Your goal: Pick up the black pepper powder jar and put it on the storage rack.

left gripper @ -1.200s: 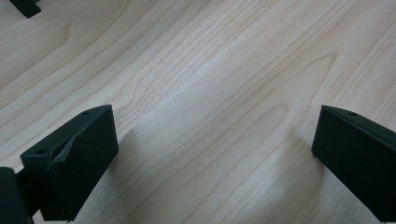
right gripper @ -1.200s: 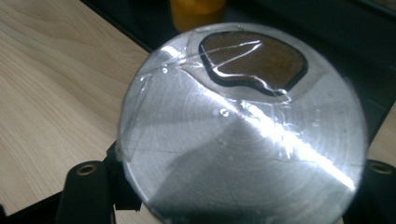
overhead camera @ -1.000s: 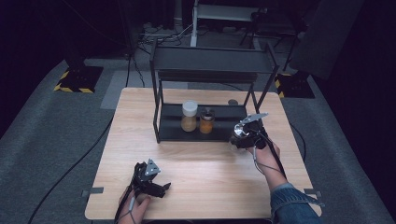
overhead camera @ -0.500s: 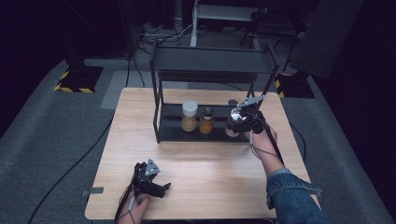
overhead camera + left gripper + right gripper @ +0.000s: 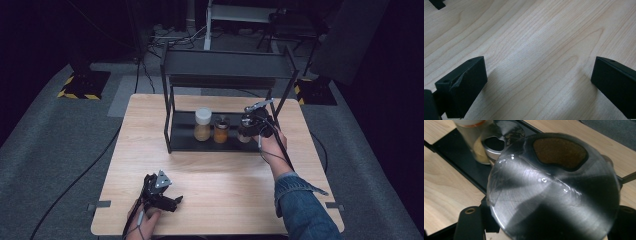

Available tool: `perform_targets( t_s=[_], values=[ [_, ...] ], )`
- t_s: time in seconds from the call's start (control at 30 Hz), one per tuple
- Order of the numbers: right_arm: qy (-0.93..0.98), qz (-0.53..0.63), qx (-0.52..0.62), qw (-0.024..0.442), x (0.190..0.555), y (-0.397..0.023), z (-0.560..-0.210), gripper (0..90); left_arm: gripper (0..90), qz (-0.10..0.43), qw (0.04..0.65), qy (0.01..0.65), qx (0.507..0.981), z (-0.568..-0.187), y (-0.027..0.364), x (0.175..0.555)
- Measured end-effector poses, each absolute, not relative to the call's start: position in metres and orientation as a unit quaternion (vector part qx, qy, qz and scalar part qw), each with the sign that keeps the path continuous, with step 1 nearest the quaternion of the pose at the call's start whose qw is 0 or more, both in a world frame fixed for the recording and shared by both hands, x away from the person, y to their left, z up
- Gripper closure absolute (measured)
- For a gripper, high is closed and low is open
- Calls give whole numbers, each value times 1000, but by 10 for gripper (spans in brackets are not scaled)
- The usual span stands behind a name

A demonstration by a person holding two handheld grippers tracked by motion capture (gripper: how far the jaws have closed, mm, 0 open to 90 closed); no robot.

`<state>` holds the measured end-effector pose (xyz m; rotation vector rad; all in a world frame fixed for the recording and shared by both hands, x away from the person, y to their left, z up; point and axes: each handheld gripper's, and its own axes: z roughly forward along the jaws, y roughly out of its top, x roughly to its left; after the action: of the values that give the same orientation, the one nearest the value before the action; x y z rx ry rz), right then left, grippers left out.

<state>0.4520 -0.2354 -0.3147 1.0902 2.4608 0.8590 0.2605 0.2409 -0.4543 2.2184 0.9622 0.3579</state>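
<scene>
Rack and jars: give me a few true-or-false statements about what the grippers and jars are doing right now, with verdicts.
1. The right gripper is shut on a metal-lidded jar. True.
2. The left gripper holds a jar. False: its fingers stand open over bare table.
3. A white-capped jar stands on the rack. True.
4. The held jar's lid is solid. False: a cutout shows brown powder.
5. The rack's top shelf holds jars. False: the jars are on its bottom shelf.
</scene>
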Motion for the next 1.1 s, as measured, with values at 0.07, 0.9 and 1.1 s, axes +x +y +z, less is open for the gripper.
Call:
perform_targets(
  t_s=[0.07,0.9,1.1],
  values=[
    [858,299,387,156,456,-234,-319,304,0,138,341,369,853,-454,241,261],
    [854,271,419,149,482,-216,-361,304,0,137,341,368,854,-454,241,261],
    [849,281,422,148,485,-217,-365,303,0,137,341,368,854,-454,241,260]
  ],
)
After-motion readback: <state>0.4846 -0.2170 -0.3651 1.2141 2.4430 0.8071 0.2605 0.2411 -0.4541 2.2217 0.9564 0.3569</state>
